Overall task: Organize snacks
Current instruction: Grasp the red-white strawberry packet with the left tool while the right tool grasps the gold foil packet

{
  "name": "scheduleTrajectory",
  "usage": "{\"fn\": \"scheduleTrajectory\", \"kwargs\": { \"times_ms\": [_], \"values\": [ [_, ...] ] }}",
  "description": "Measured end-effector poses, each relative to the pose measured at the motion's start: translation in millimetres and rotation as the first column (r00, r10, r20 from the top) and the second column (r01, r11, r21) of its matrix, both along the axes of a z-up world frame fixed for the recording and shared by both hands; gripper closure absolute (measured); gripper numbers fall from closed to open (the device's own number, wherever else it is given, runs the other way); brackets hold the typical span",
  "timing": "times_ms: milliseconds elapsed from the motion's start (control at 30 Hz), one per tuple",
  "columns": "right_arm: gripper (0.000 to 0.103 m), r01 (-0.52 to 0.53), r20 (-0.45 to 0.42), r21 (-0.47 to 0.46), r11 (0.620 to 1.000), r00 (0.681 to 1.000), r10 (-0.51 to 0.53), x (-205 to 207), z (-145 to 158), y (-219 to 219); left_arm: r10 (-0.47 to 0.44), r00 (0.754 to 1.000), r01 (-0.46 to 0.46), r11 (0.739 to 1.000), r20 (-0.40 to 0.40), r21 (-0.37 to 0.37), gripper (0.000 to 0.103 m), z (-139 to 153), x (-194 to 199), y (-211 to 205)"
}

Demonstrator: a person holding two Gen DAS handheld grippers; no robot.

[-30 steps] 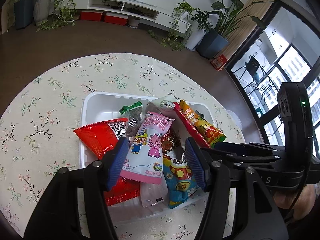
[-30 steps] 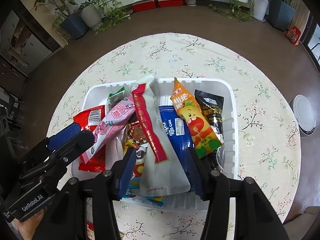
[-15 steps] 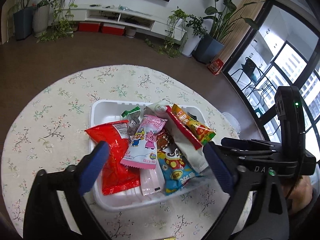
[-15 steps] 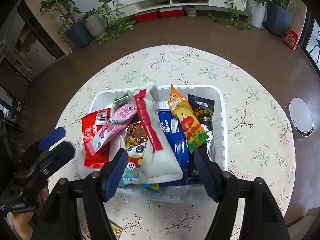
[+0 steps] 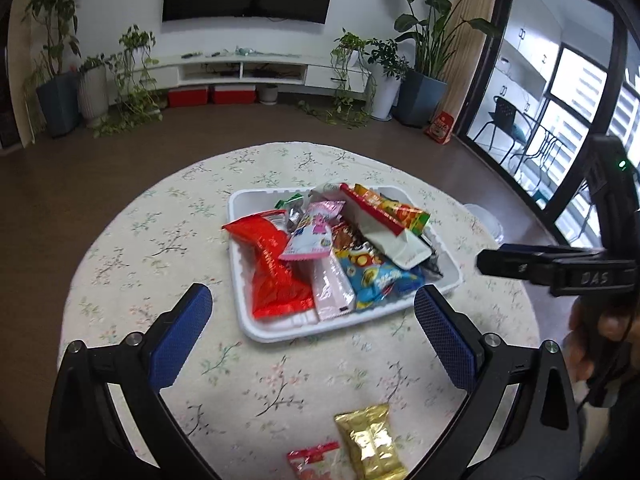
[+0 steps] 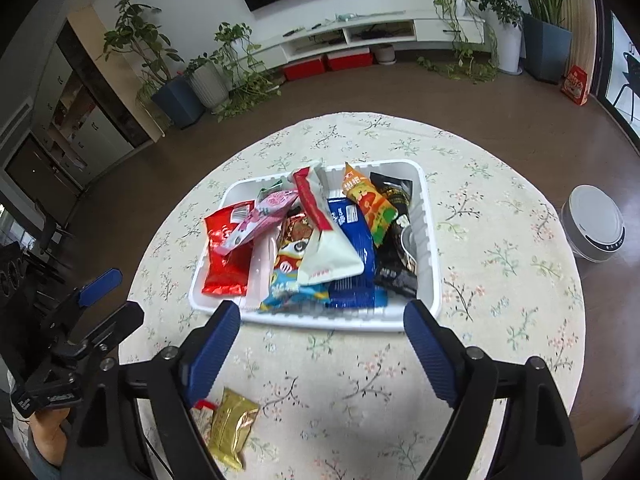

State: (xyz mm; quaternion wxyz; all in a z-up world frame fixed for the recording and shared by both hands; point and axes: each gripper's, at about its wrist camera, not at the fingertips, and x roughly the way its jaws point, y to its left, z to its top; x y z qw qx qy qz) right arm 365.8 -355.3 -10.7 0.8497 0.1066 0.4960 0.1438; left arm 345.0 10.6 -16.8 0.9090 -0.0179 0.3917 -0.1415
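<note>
White tray (image 5: pixel 280 330) brims with snacks mid-table while the left gripper (image 5: pixel 312 334) and right gripper (image 6: pixel 322 344) hover wide open and empty, so next, I'd say, comes reaching for the gold packet (image 5: pixel 370 444) near the table's edge.

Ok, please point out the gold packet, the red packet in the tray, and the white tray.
gold packet (image 5: pixel 370 444), left wrist view, middle of foil.
red packet (image 5: pixel 272 264), left wrist view, middle.
white tray (image 6: pixel 430 240), right wrist view, right wall.

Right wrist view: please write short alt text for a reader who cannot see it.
A white tray full of snack packets sits on a round floral table. The open right tool hangs just before it. A gold packet lies outside the tray, near the left tool.
</note>
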Motion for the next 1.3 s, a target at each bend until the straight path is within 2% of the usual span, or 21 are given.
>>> {"fn": "scheduleTrajectory", "kwargs": {
  "times_ms": [133,300,500,633,733,833,900,1033,1100,1133,1200,1233,1300],
  "values": [
    [0.015,0.013,0.039,0.014,1.0,0.999,-0.014,-32,2,-3,0.007,1.0,-0.007,1.0,-0.001,0.007,0.0,-5,-26,1],
    [0.014,0.01,0.059,0.01,1.0,0.998,-0.01,-70,-4,2,0.024,0.998,-0.021,0.999,-0.059,0.041,0.0,-20,-52,2],
    [0.014,0.006,0.05,0.018,1.0,0.999,-0.007,-106,-19,12,0.037,0.993,-0.033,0.999,-0.114,0.037,0.0,-45,-77,12],
    [0.014,0.005,0.035,0.033,0.999,0.999,-0.007,-119,-30,15,0.008,0.993,0.002,0.997,-0.121,0.081,0.0,-54,-88,16],
    [0.014,0.002,0.017,0.03,1.0,1.0,-0.002,-125,-39,19,-0.069,0.99,0.083,0.991,-0.127,0.108,0.0,-58,-95,17],
    [0.014,-0.012,-0.006,0.031,0.999,1.0,0.012,-129,-47,24,-0.177,0.976,0.196,0.967,-0.123,0.165,0.0,-60,-101,14],
    [0.015,-0.021,-0.018,0.03,0.999,1.0,0.022,-130,-52,28,-0.26,0.959,0.28,0.932,-0.114,0.228,0.0,-62,-106,10],
    [0.017,-0.043,-0.04,0.026,0.999,0.998,0.044,-131,-59,39,-0.43,0.887,0.461,0.83,-0.166,0.313,0.001,-76,-113,-2],
    [0.018,-0.057,-0.047,0.026,0.998,0.997,0.059,-130,-61,45,-0.485,0.85,0.527,0.794,-0.207,0.304,0.001,-83,-112,-4],
    [0.018,-0.061,-0.049,0.024,0.998,0.997,0.062,-129,-62,47,-0.497,0.839,0.544,0.783,-0.223,0.3,0.001,-86,-110,-5],
    [0.018,-0.069,-0.056,0.019,0.997,0.996,0.07,-129,-65,52,-0.505,0.823,0.566,0.77,-0.262,0.294,0.001,-92,-103,-6],
    [0.018,-0.069,-0.058,0.017,0.997,0.996,0.07,-129,-66,53,-0.486,0.829,0.555,0.778,-0.278,0.296,0.001,-94,-99,-7],
    [0.018,-0.066,-0.06,0.006,0.998,0.996,0.066,-131,-69,56,-0.418,0.855,0.499,0.824,-0.306,0.268,0.001,-97,-88,-5]
  ]
}}
